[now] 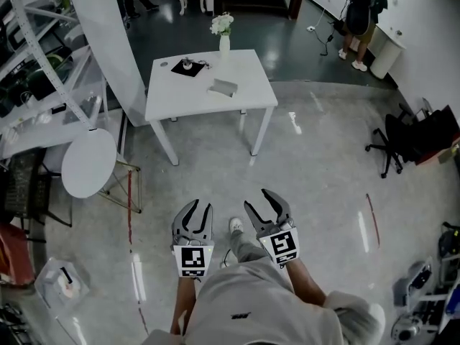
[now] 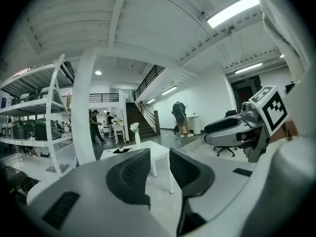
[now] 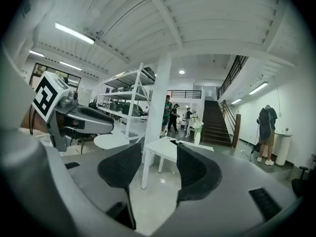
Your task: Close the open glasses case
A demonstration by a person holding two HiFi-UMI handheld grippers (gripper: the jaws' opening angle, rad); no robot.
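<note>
Two grippers, head view: left gripper [image 1: 201,207] and right gripper [image 1: 259,201] held low, side by side; glasses case [image 1: 223,87] lies on white table [image 1: 251,95], well apart from both (vase [image 1: 223,43] at its far edge)
Left gripper view: jaws apart; nothing between them
Right gripper view: jaws apart; nothing between them

Way ahead of the left gripper [image 1: 202,207], the glasses case [image 1: 223,87] (I think) on the table [image 1: 180,95] is too tiny to tell if open.
</note>
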